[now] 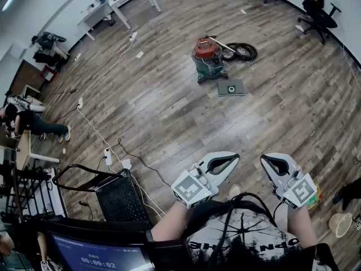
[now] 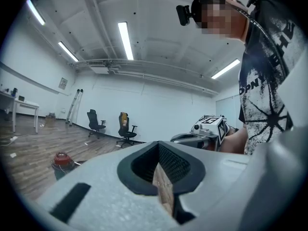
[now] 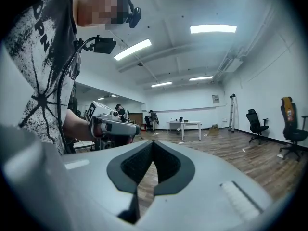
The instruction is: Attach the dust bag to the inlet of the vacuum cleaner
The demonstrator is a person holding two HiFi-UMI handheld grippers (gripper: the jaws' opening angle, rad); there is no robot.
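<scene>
A red-lidded, teal vacuum cleaner stands far off on the wooden floor, with a coiled black hose beside it. It also shows small in the left gripper view as the vacuum cleaner. A flat grey dust bag with a round hole lies on the floor just in front of it. My left gripper and right gripper are held close to my body, far from both. Each is shut with nothing between its jaws. The left gripper points level, and so does the right gripper.
A white power strip and its cables lie on the floor to the left. A black mesh basket and a screen are at my near left. White tables and office chairs line the far walls. A person sits at the left.
</scene>
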